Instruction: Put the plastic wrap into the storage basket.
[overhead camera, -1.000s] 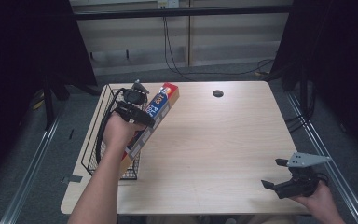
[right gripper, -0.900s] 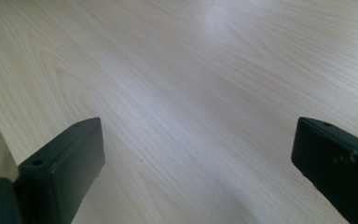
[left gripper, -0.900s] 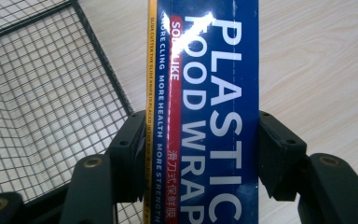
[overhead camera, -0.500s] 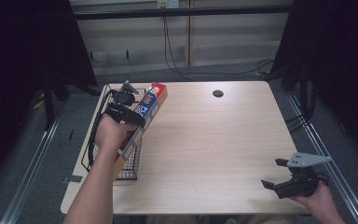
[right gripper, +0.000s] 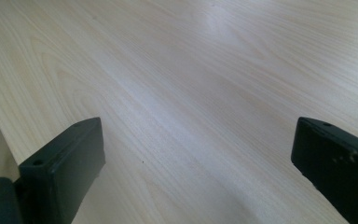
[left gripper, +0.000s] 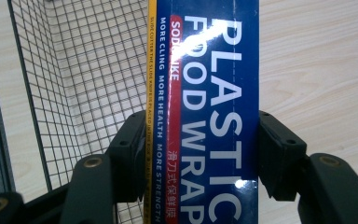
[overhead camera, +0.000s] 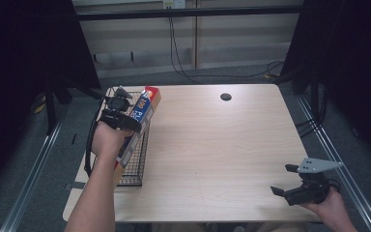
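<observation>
Over the last second you have swung the plastic wrap box (overhead camera: 140, 116) leftward, from above the table (overhead camera: 222, 145) to over the wire basket (overhead camera: 133, 159) at the table's left edge, so it looks as if you are lining it up to drop it in. Your left gripper (left gripper: 200, 154) clamps the box across its width, both jaws pressed flat against its long sides, the box held lengthwise along the basket's right wall. Your right gripper (overhead camera: 302, 186) has not moved: it waits near the front right corner, jaws spread wide, holding nothing.
</observation>
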Tool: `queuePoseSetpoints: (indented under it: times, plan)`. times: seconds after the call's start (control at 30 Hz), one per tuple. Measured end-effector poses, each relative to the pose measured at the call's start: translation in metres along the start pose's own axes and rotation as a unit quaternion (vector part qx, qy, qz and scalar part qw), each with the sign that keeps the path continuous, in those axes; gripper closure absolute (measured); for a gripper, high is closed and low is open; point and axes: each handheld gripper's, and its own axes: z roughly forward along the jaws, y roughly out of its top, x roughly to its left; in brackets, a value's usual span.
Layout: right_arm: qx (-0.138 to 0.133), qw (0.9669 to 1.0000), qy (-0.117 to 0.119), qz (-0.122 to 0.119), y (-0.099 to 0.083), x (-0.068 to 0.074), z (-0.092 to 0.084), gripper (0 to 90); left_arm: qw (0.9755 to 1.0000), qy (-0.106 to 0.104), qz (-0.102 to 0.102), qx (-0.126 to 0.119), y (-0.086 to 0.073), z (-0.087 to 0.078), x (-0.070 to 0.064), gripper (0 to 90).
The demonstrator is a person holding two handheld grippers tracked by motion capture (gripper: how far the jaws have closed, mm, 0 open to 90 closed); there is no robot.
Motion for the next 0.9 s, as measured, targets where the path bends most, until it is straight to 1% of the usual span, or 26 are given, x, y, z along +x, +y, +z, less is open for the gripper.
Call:
queuePoseSetpoints:
  times: [0.03,0.1,0.2,0.27,0.3,0.4,0.47,0.5,0.53,0.57,0.6,0.7,0.77,0.9]
  plan:
    - [0.0,1.0,0.0,0.0,0.0,0.0,0.0,2.6,1.0,0.0,0.0,0.002,0.0,0.0,0.001,43.1]
    - [-0.001,1.0,0.001,0.001,0.0,0.0,0.0,2.6,1.0,0.002,-0.007,0.002,-0.001,0.0,0.003,43.1]
    - [-0.001,1.0,0.001,0.0,0.0,0.0,0.0,2.6,0.9999,0.011,-0.011,0.002,-0.002,0.0,0.005,43.0]
    - [0.0,1.0,0.002,0.001,0.0,0.0,0.0,2.6,0.9997,0.014,-0.022,0.0,-0.002,0.0,0.005,43.1]
    - [-0.001,1.0,0.002,0.001,0.0,0.0,0.0,2.6,0.9996,0.017,-0.021,0.004,-0.002,-0.001,0.006,43.1]
    - [0.0,1.0,0.001,0.001,0.0,0.0,0.0,2.6,0.9993,0.02,-0.03,0.0,-0.004,0.0,0.007,43.1]
    - [-0.001,1.0,0.001,0.001,0.0,0.0,0.0,2.6,0.9993,0.017,-0.032,0.003,-0.005,0.001,0.009,43.1]
    - [0.0,1.0,0.001,0.001,0.0,0.0,0.0,2.6,0.9992,0.023,-0.033,0.002,-0.005,0.001,0.009,43.1]
    - [-0.001,1.0,0.002,0.001,0.0,0.0,0.0,2.6,0.9992,0.021,-0.034,0.005,-0.005,0.001,0.009,43.1]
    - [-0.001,1.0,0.002,0.001,0.0,0.0,0.0,2.6,0.9989,0.025,-0.039,0.001,-0.006,0.002,0.009,43.1]
    - [-0.001,1.0,0.002,0.0,0.0,0.0,0.001,2.6,0.9989,0.021,-0.041,0.003,-0.006,0.002,0.01,43.0]
    - [0.001,1.0,0.001,0.001,0.0,0.001,0.001,2.6,0.9986,0.024,-0.048,0.002,-0.007,0.003,0.011,43.0]
    - [0.0,1.0,0.002,0.002,0.0,0.0,0.001,2.6,0.9985,0.026,-0.047,0.009,-0.008,0.003,0.013,43.0]
    - [0.001,1.0,0.002,0.001,0.0,0.0,0.001,2.6,0.9983,0.025,-0.053,0.009,-0.009,0.005,0.013,43.0]
